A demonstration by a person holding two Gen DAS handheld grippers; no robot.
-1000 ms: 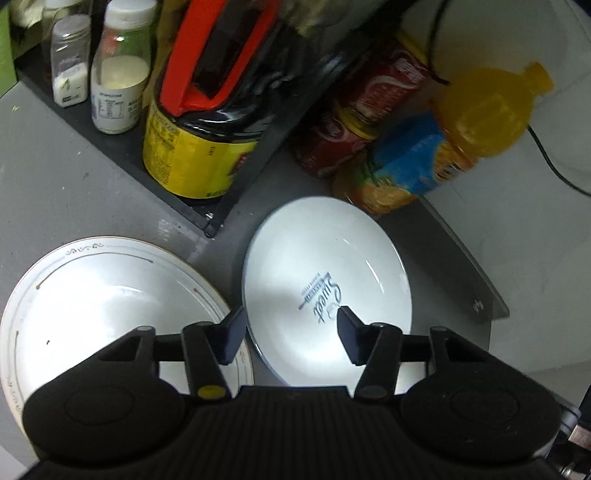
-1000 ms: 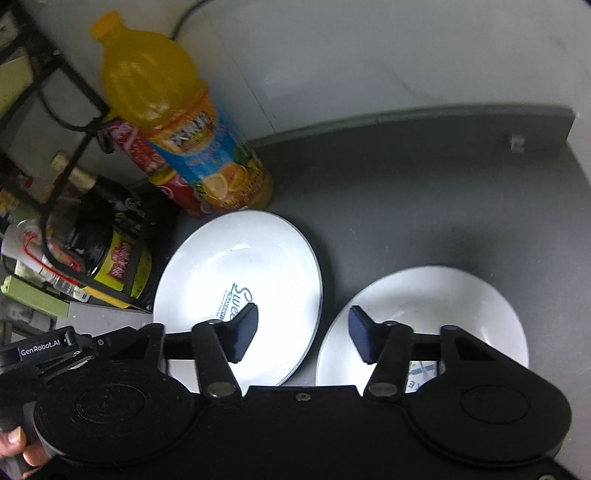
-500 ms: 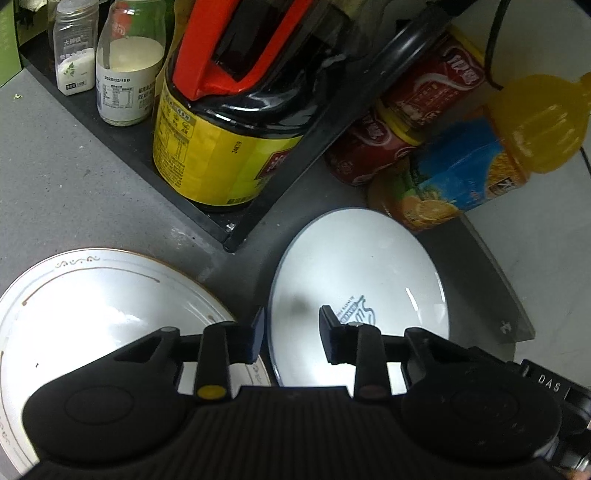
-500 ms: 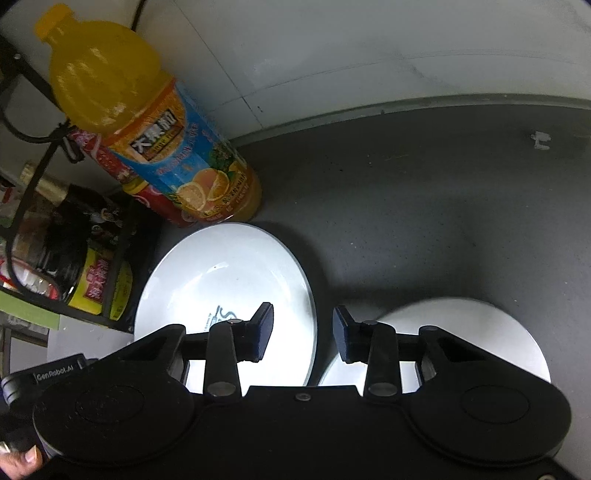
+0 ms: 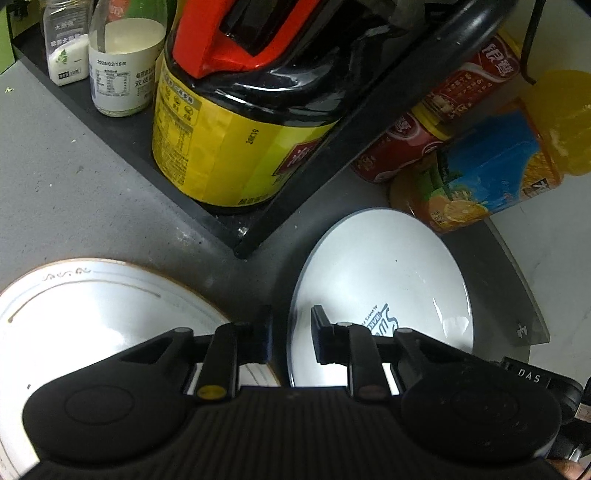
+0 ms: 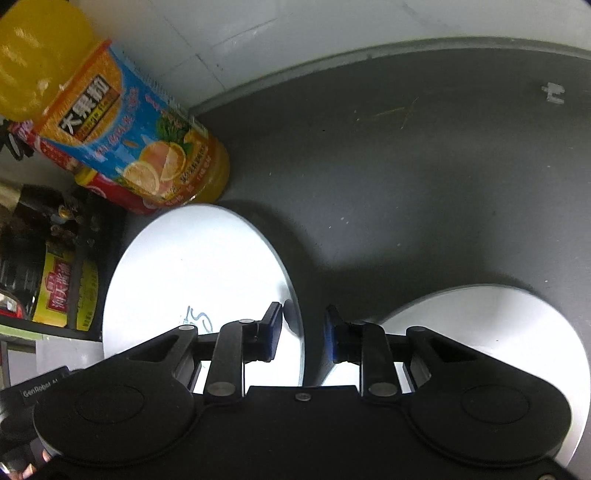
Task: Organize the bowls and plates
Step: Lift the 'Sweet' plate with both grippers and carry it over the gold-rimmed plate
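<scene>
We straddled the printed plate (image 5: 384, 273): left gripper (image 5: 290, 334) and right gripper (image 6: 303, 332) on opposite rims (both jaws narrowly apart, unclamped).

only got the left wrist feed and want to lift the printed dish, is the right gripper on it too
Observer: Nearly. The right gripper straddles the printed dish at its far rim, one finger over the dish and one outside it, with the jaws not yet closed.
Operator: anything on the counter past that side
Observer: Yes, a second white dish sits there, with a dark strip of counter between the two dishes.
Operator: and behind that second one
Observer: Dark counter runs from it back to the white wall.
</scene>
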